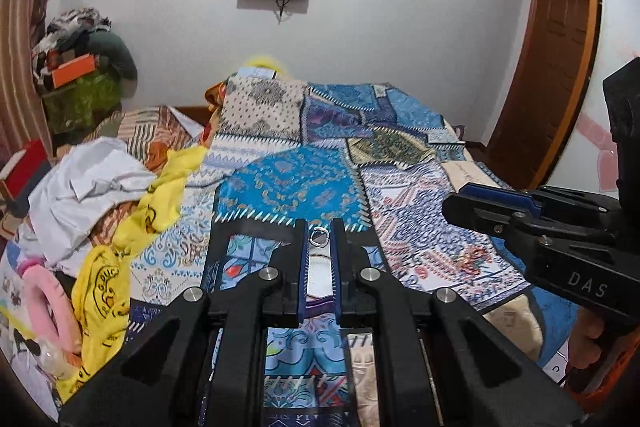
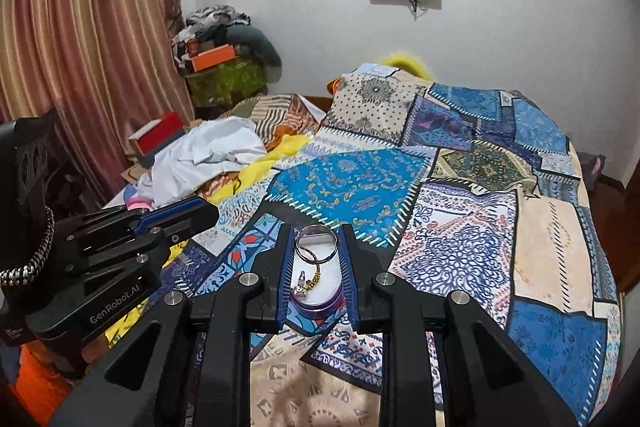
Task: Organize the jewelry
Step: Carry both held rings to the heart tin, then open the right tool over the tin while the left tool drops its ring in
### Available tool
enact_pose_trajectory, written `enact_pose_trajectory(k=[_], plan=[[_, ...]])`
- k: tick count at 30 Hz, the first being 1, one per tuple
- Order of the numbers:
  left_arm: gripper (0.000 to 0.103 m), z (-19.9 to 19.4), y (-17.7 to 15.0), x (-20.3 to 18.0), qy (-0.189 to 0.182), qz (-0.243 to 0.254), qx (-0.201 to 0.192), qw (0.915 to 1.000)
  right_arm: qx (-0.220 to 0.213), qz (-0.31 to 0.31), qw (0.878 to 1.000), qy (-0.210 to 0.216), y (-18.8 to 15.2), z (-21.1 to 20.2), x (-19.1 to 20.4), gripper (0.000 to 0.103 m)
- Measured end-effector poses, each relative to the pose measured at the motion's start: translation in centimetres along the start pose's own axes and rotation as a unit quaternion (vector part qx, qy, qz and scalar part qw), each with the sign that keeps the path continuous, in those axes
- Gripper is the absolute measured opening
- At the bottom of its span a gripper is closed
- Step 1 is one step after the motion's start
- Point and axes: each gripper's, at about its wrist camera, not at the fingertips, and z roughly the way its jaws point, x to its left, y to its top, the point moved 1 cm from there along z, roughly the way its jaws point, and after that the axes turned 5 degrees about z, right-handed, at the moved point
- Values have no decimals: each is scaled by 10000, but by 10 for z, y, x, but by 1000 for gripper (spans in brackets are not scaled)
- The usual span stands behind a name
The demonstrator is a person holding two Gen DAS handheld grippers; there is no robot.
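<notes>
Ring pinched in left gripper fingers, tilted down over quilt.

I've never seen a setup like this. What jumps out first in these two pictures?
The patchwork bedspread in blues and creams fills both views, with crumpled white and yellow clothes heaped on its left side. Low in the right view, the right gripper clasps a small purple tin with a ring and trinkets on its white lining. In the left view, the left gripper pinches a small silver ring between its fingers.
</notes>
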Motion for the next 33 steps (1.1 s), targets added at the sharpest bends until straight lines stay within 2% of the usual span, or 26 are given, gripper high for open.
enact_pose_trajectory(k=[7, 19, 33], plan=[[8, 33, -18, 13, -123, -158, 402, 9990, 399, -12, 9992, 62, -5, 35, 0, 20], [8, 79, -33, 17, -408, -237, 792, 9957, 1109, 129, 9937, 101, -27, 86, -10, 20], [8, 102, -38, 17, -513, -279, 934, 9939, 1348, 184, 9906, 139, -36, 103, -14, 20]])
